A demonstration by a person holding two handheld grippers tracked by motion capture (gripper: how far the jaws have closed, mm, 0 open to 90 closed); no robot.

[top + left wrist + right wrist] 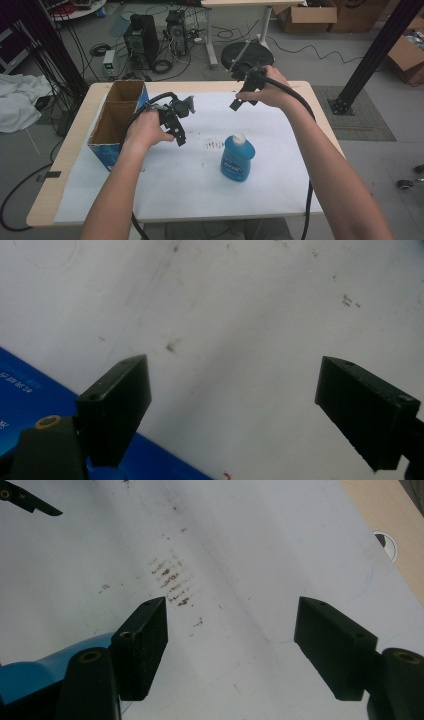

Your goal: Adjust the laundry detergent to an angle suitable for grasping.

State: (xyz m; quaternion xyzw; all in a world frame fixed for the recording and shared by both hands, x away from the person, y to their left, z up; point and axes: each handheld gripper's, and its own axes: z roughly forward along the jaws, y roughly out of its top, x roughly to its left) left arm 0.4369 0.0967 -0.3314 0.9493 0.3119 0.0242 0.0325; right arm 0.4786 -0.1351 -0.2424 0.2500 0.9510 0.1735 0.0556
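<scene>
- Your left gripper [176,120] hovers beside the open cardboard box [116,122] at the table's left, jaws spread and empty, seemingly just waiting.
- Your right gripper [246,94] hangs over the far side, jaws also spread, holding nothing.
- One blue bottle [237,157] with a white cap stands upright on the white sheet [190,185], near-centre, between the two grippers.
- One box, with two compartments.
</scene>
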